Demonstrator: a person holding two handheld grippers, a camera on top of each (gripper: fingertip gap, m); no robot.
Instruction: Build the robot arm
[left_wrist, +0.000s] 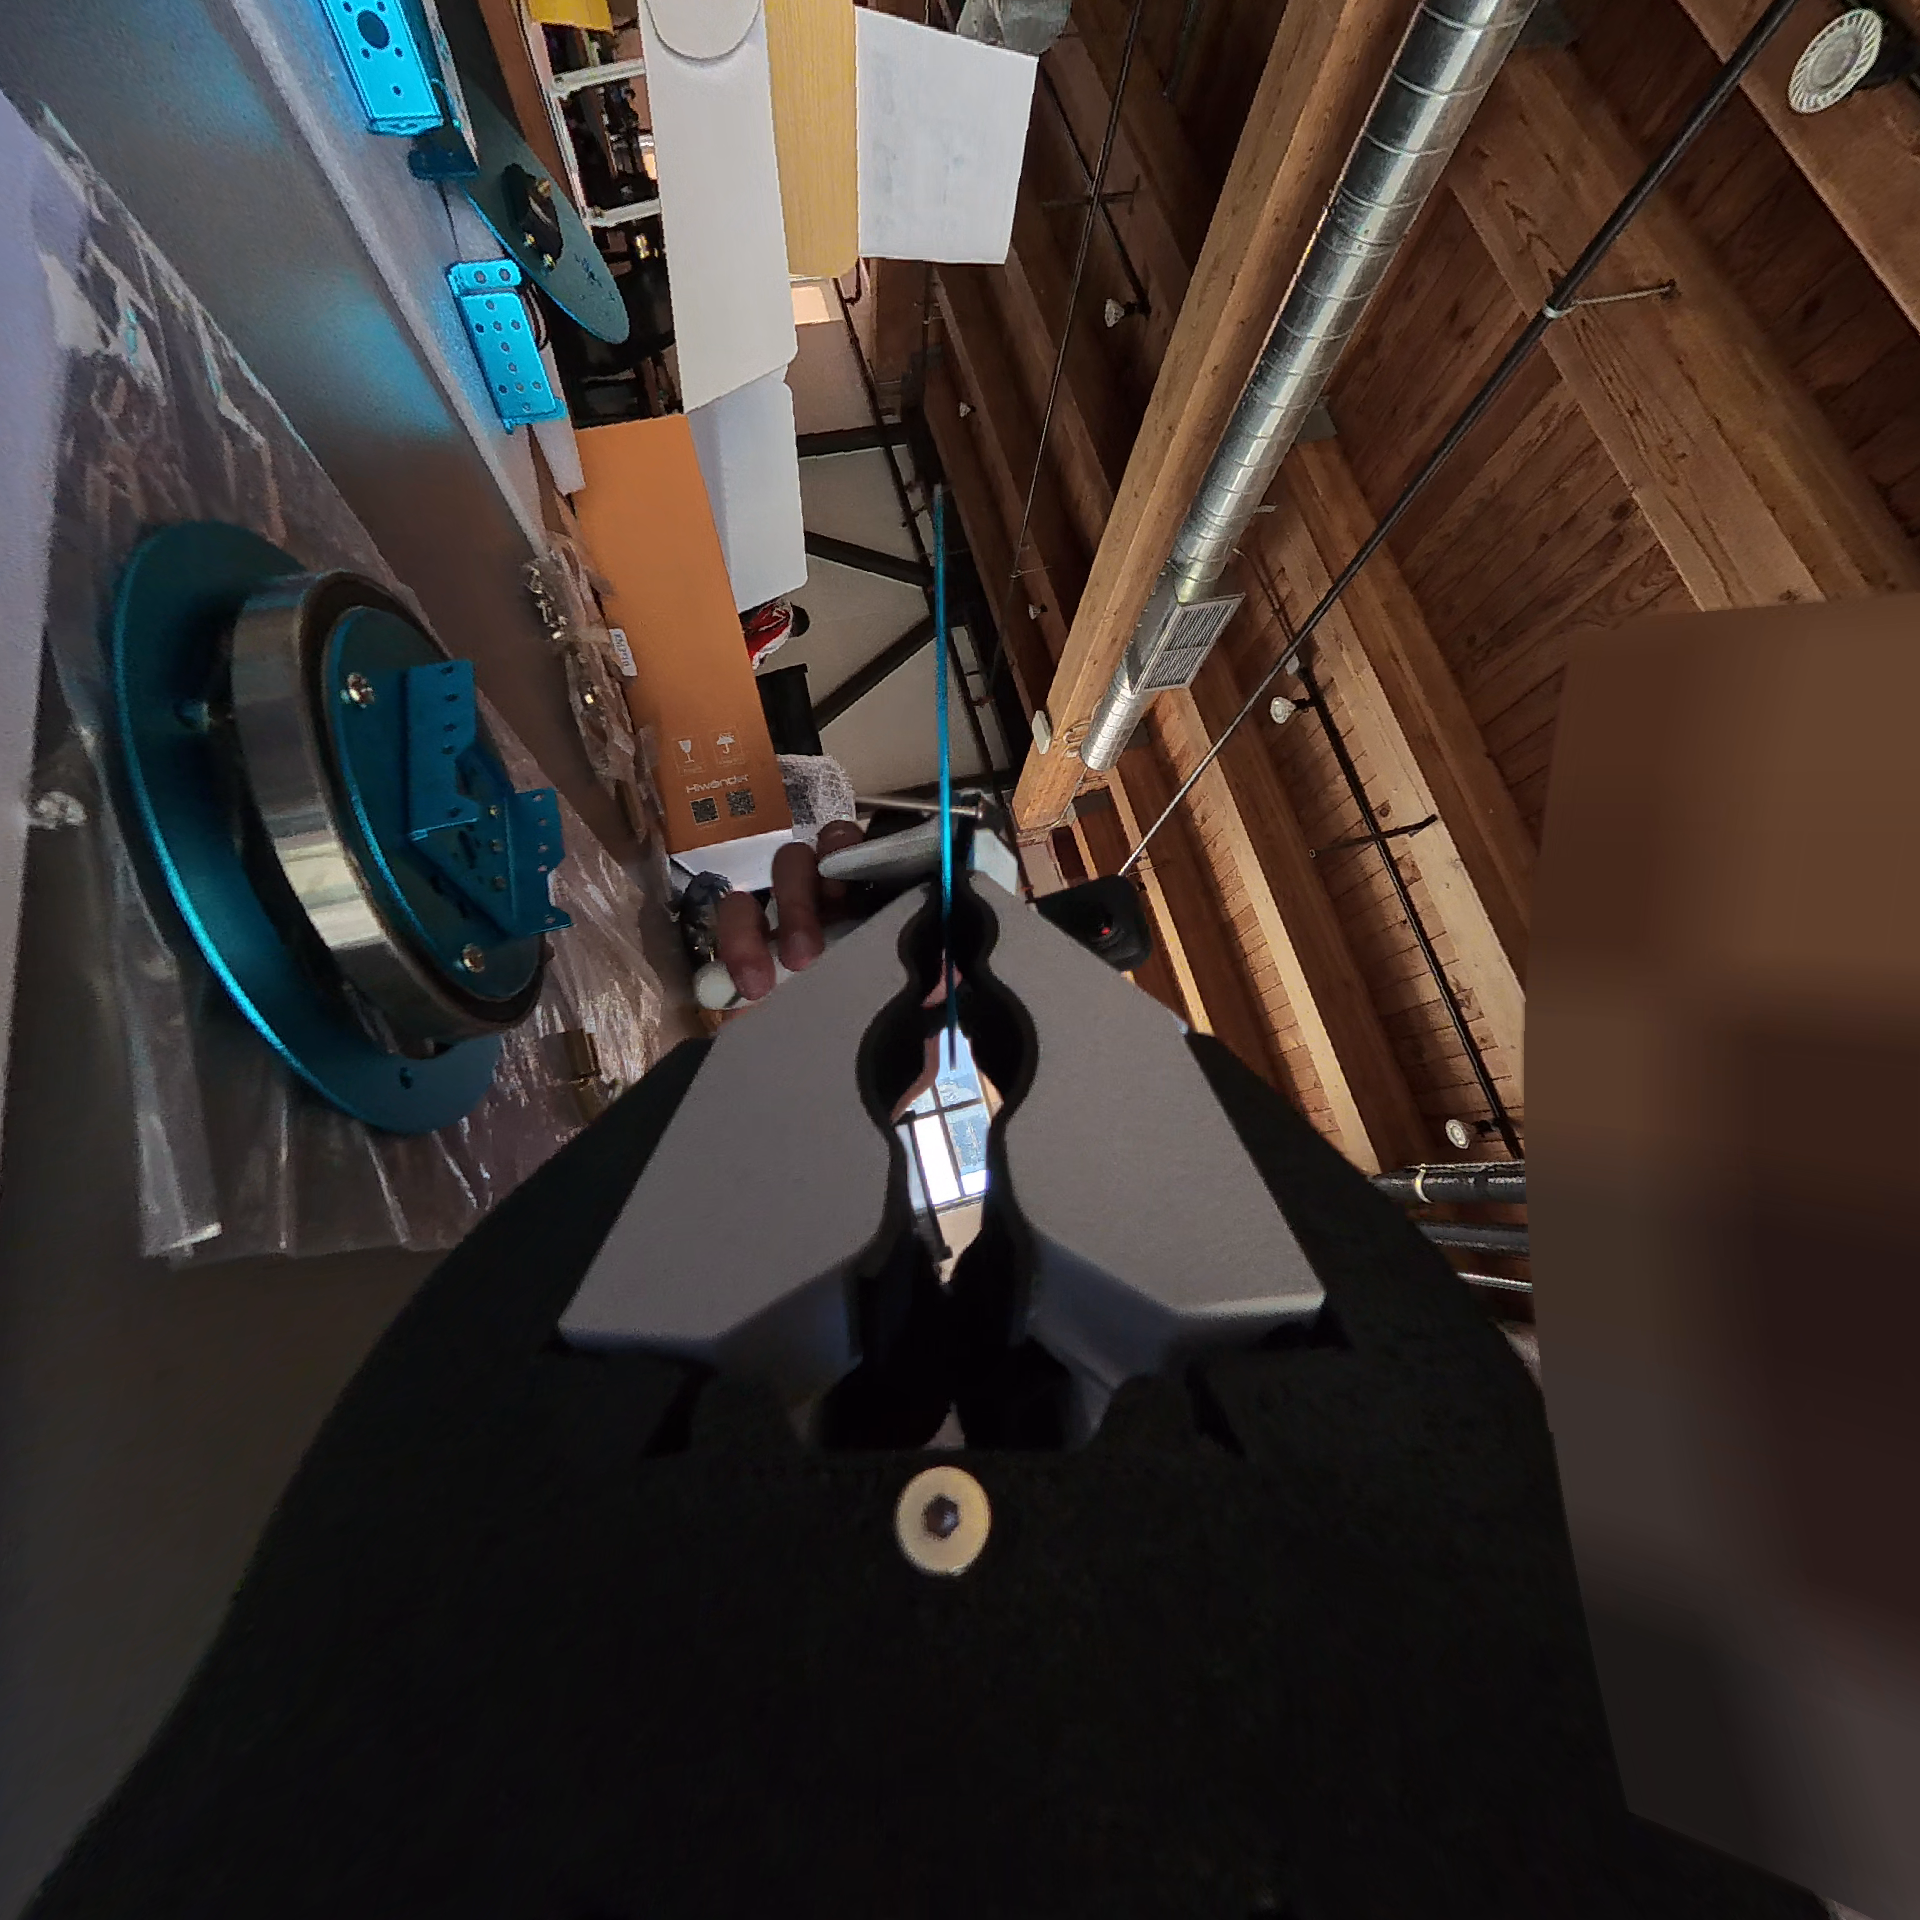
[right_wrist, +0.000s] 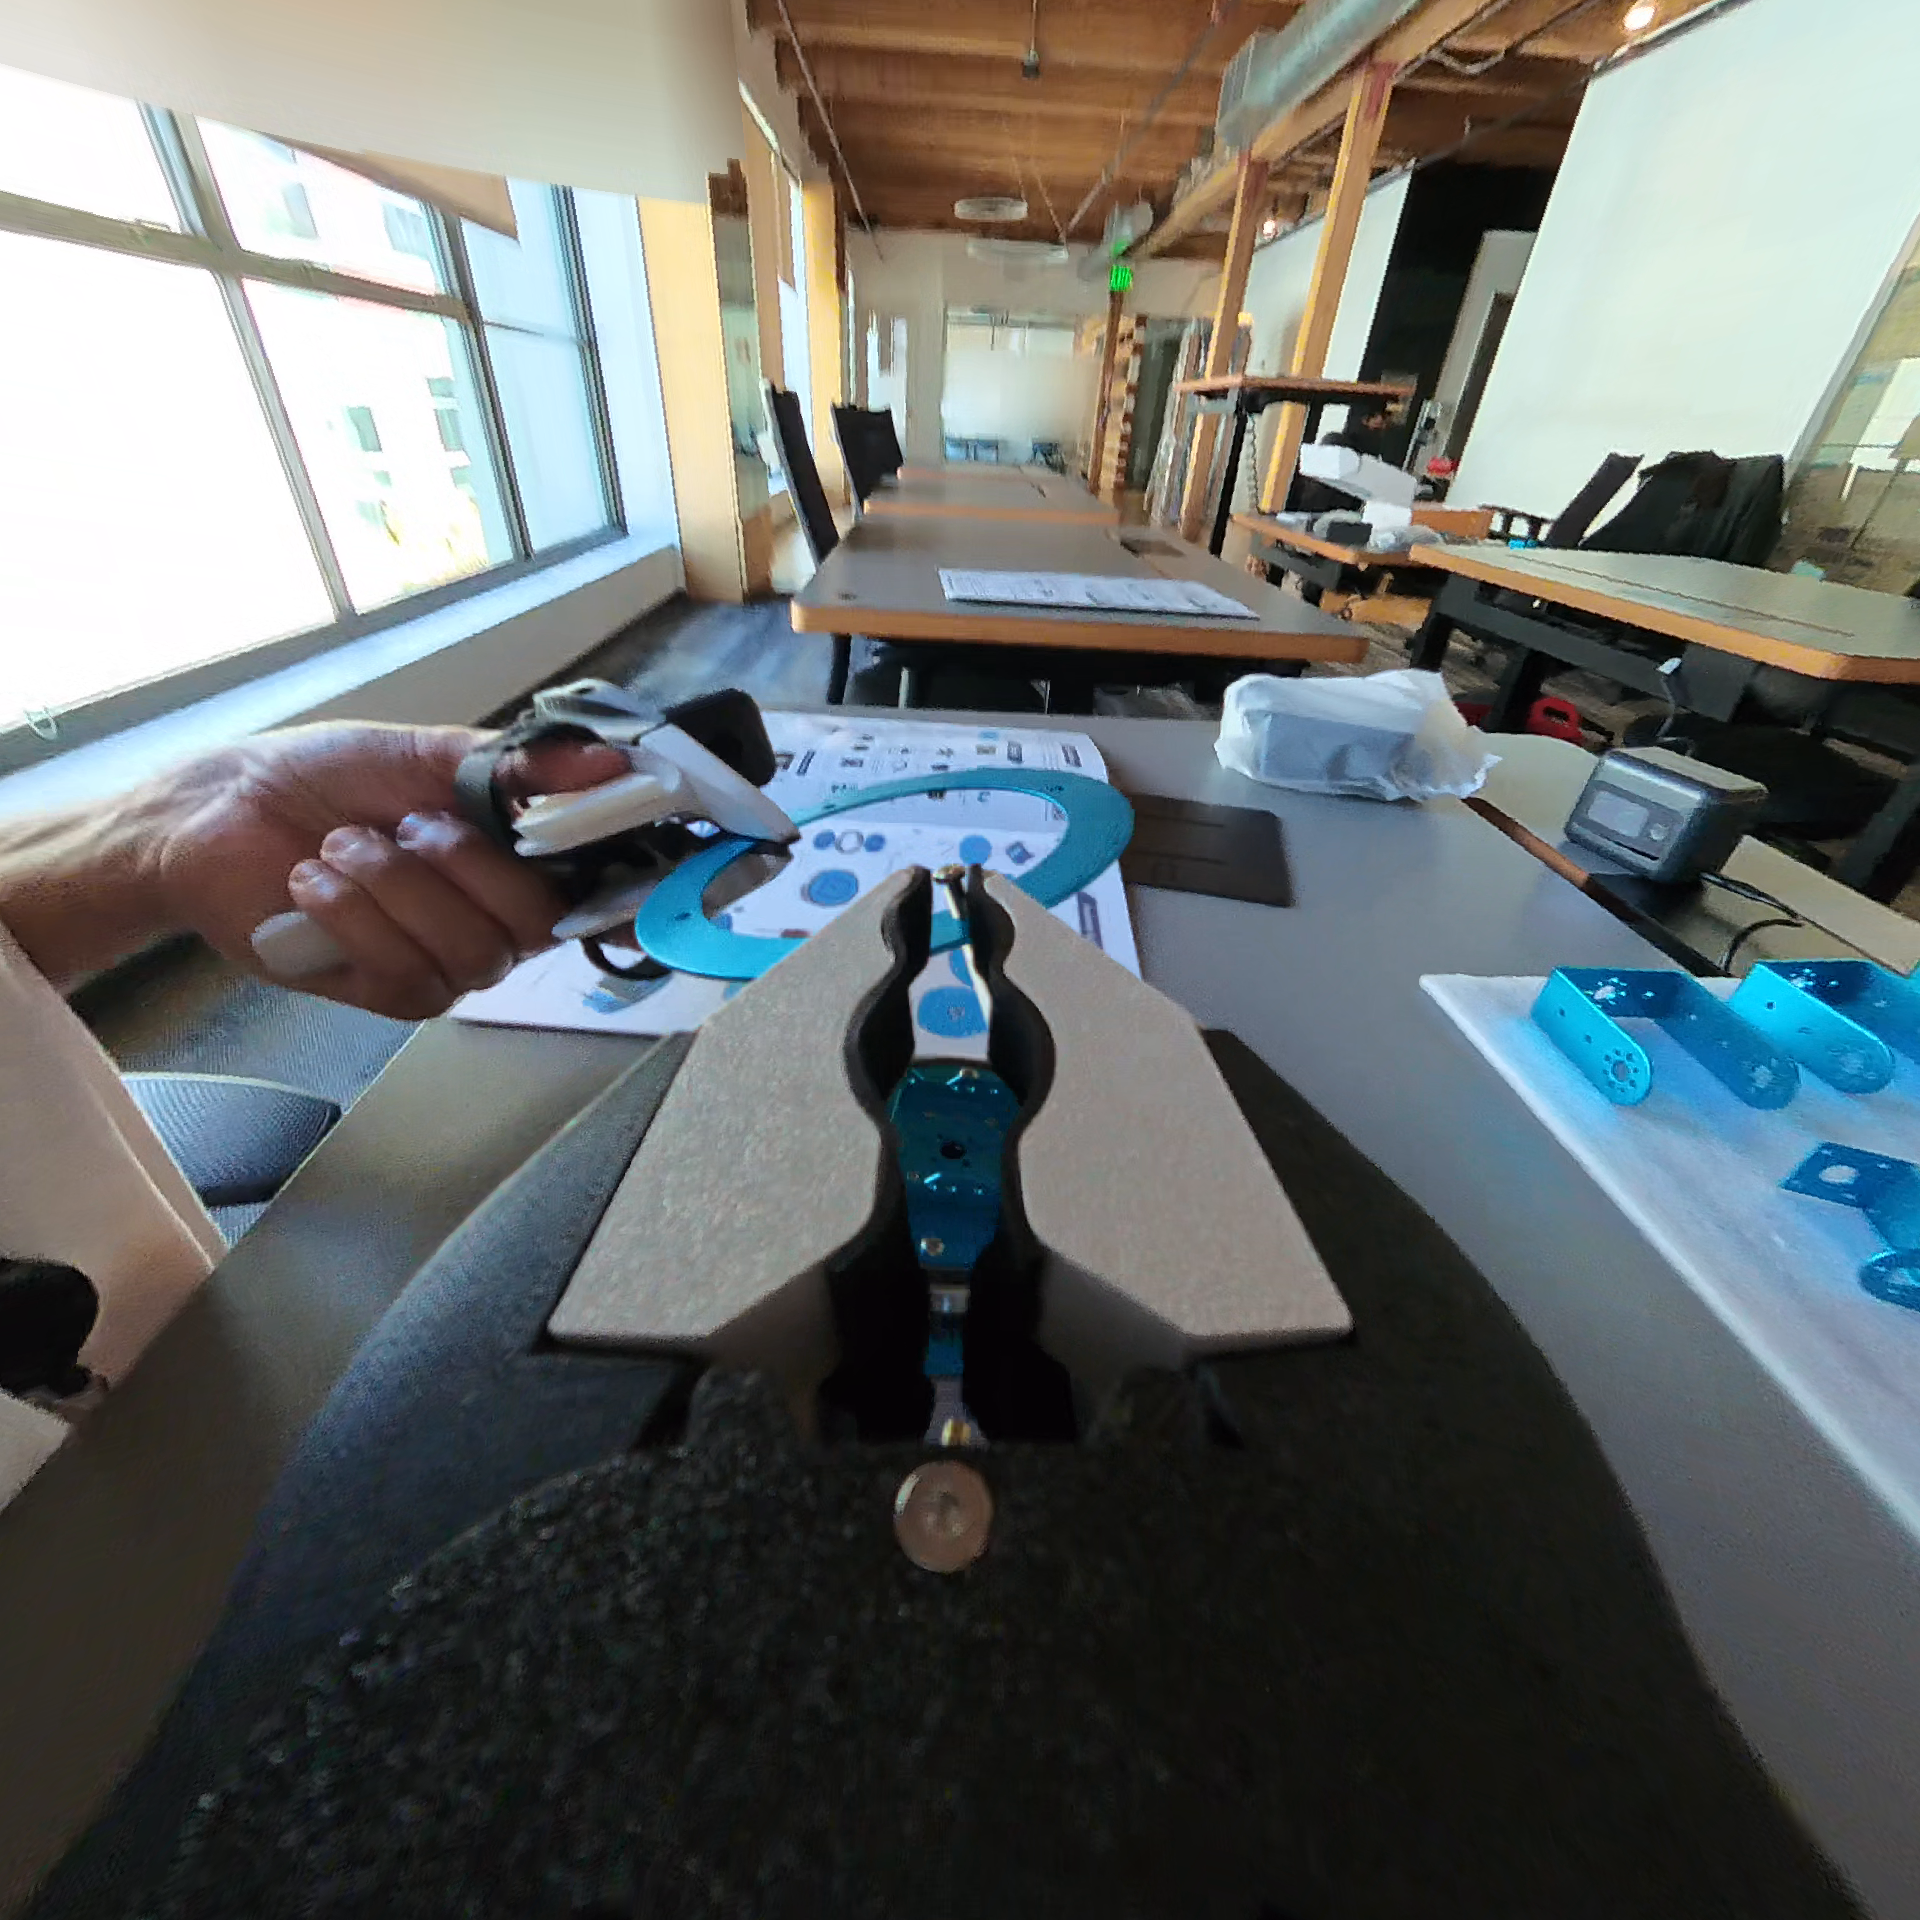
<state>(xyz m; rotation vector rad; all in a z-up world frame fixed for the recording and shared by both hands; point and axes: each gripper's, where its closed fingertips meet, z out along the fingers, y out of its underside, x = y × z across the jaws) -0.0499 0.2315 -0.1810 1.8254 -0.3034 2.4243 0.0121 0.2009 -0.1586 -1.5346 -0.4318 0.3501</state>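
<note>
My left gripper (left_wrist: 951, 904) is turned on its side and shut on a thin blue metal ring (left_wrist: 943, 665), seen edge-on. In the right wrist view that ring (right_wrist: 1081, 821) is a flat blue annulus held above an open booklet (right_wrist: 1039, 753) by the left gripper (right_wrist: 764, 831), which a hand (right_wrist: 343, 883) holds. My right gripper (right_wrist: 948, 883) is shut on a thin screw (right_wrist: 961, 920) whose brass head sits at the fingertips, just in front of the ring's near rim. The screw (left_wrist: 920, 805) also shows in the left wrist view, touching or nearly touching the ring. A blue metal part (right_wrist: 951, 1143) shows through the gap below my right fingers.
A blue round base with a steel bearing and brackets (left_wrist: 343, 831) lies on a plastic bag. Loose blue brackets (right_wrist: 1662, 1039) lie on a white sheet at right. A bagged grey item (right_wrist: 1351, 732), a small grey device (right_wrist: 1662, 810), a black pad (right_wrist: 1205, 852) and an orange box (left_wrist: 675, 623) stand farther off. The left gripper's tips are roughly 8 cm from the right gripper's.
</note>
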